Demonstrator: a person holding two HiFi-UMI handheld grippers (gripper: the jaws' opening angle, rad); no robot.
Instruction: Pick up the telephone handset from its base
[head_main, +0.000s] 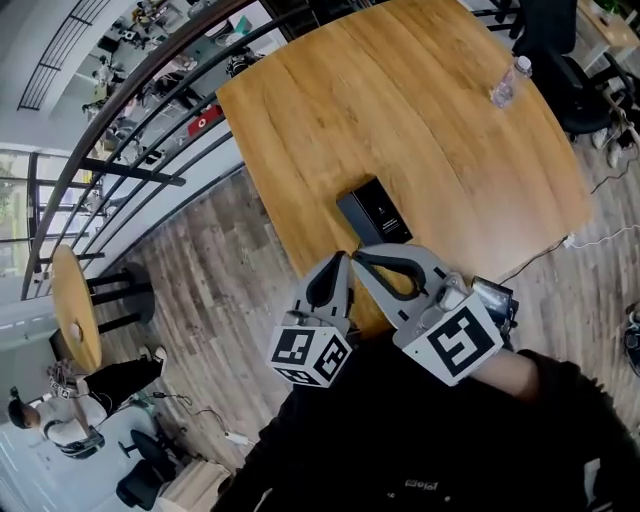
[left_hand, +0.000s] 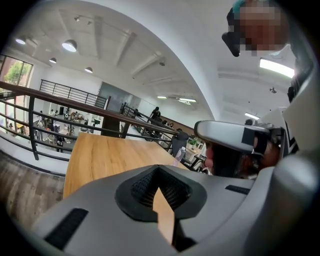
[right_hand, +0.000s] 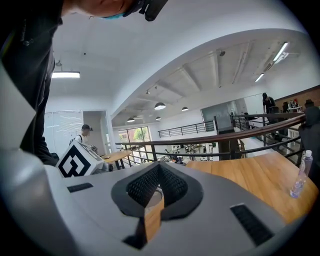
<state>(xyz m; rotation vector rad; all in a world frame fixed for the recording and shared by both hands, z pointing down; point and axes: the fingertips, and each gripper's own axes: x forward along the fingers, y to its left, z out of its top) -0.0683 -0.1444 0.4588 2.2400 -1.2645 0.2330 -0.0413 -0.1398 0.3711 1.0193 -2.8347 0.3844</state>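
Note:
The black telephone (head_main: 375, 213) lies on the wooden table (head_main: 420, 110) close to its near edge, handset resting on the base. Just short of it, at the table's near edge, my two grey grippers are side by side. The left gripper (head_main: 341, 262) has its jaws pressed together with nothing between them, and so does the right gripper (head_main: 362, 256). In the left gripper view the left gripper (left_hand: 159, 168) points over the tabletop (left_hand: 100, 155). The right gripper (right_hand: 159, 165) points likewise over the tabletop (right_hand: 260, 175). Neither gripper view shows the phone.
A plastic water bottle (head_main: 508, 82) stands near the table's far right edge, and it also shows in the right gripper view (right_hand: 300, 175). A dark railing (head_main: 150, 130) runs along the table's left side. Black chairs (head_main: 570, 60) stand beyond the far right corner.

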